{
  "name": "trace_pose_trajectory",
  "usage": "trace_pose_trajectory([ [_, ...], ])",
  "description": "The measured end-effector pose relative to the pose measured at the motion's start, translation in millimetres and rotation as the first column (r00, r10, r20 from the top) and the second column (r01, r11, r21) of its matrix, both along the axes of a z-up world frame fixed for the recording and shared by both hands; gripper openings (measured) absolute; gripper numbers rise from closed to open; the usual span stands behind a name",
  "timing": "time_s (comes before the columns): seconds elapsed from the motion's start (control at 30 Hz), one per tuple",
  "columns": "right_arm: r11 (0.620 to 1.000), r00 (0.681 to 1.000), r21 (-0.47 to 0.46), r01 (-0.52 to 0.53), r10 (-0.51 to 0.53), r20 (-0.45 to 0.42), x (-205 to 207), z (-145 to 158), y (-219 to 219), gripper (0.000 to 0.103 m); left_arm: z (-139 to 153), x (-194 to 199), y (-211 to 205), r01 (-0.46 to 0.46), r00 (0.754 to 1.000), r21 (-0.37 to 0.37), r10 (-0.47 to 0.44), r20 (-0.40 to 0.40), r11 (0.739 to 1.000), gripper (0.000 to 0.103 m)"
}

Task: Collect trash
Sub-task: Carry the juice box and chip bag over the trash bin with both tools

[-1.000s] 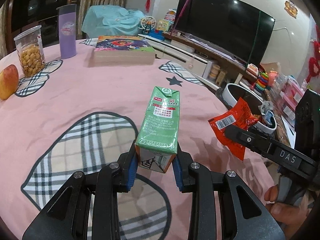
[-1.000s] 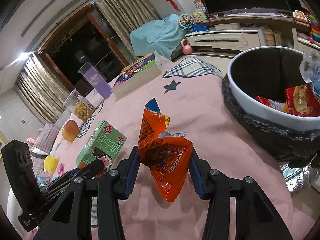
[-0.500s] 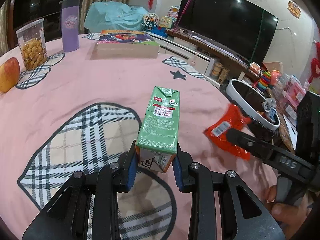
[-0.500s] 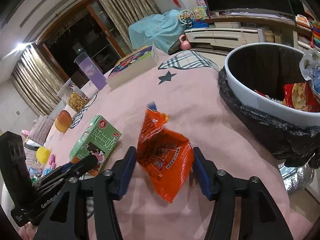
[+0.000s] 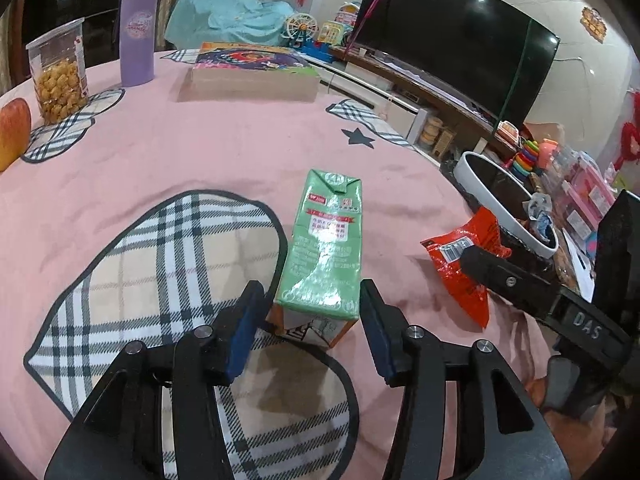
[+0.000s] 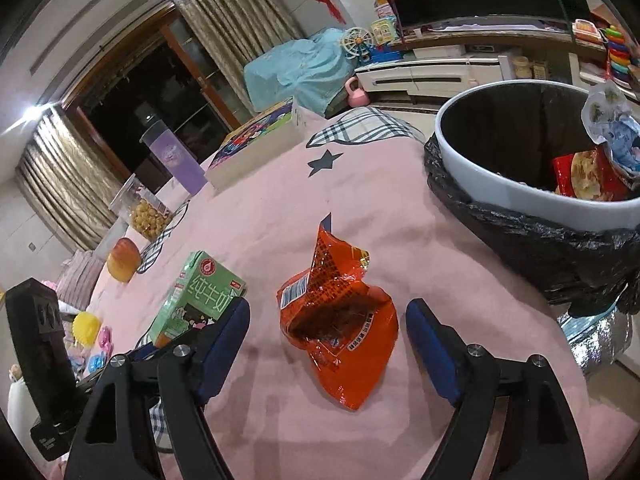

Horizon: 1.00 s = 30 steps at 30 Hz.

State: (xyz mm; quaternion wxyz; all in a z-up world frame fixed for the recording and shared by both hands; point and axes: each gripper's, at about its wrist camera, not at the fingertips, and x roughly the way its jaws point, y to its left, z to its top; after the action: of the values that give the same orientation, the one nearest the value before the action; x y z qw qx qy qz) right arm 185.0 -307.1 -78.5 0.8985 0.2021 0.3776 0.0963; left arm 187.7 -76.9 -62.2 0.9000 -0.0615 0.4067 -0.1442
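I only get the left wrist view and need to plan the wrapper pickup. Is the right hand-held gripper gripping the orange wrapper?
Observer: No. The right hand-held gripper is opening. The wrapper lies on the table between its pads, and neither pad touches it.
Operator: Is there room in the bin?
Observer: It looks so. In the bin, a red packet sits at the right side, and much of the dark inside is bare.
Operator: Is the carton crowding the wrapper?
Observer: No. The carton sits left of the wrapper, with bare cloth between them.
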Motion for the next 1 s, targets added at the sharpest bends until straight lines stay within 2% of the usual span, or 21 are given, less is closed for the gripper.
trace_pose_trajectory([
  [0.03, 1.000, 1.000, 0.003, 0.008, -0.008, -0.001, 0, -1, 0, 0.080, 1, 0, -1, 0.006, 1.000, 0.004, -0.006, 0.007, 1.000, 0.050],
  [0.1, 1.000, 1.000, 0.005, 0.027, -0.027, 0.000, 1, -1, 1, 0.073, 1, 2, -3, 0.013, 1.000, 0.015, -0.014, 0.017, 1.000, 0.050],
  [0.17, 0.999, 0.999, -0.006, 0.036, -0.036, -0.008, 5, -3, 2, 0.048, 0, 4, -6, 0.025, 0.999, 0.023, -0.026, 0.019, 0.999, 0.045],
  [0.2, 0.999, 0.999, -0.007, 0.040, -0.040, -0.016, 7, -4, 2, 0.048, 0, 5, -6, 0.030, 0.999, 0.023, -0.030, 0.019, 0.999, 0.030],
  [0.37, 1.000, 1.000, 0.006, 0.020, -0.020, -0.011, 7, -3, 3, 0.042, 2, 1, -6, 0.047, 0.998, 0.010, -0.048, 0.037, 0.999, 0.030],
  [0.6, 1.000, 1.000, 0.009, -0.015, 0.015, 0.025, -2, 10, 0, 0.041, 11, -3, -6, 0.052, 0.997, 0.001, -0.052, 0.061, 0.999, 0.030],
  [1.0, 1.000, 0.999, 0.024, 0.001, -0.002, 0.048, -10, 23, -19, 0.041, 29, -10, -24, 0.087, 0.991, 0.009, -0.088, 0.098, 0.996, 0.030],
])
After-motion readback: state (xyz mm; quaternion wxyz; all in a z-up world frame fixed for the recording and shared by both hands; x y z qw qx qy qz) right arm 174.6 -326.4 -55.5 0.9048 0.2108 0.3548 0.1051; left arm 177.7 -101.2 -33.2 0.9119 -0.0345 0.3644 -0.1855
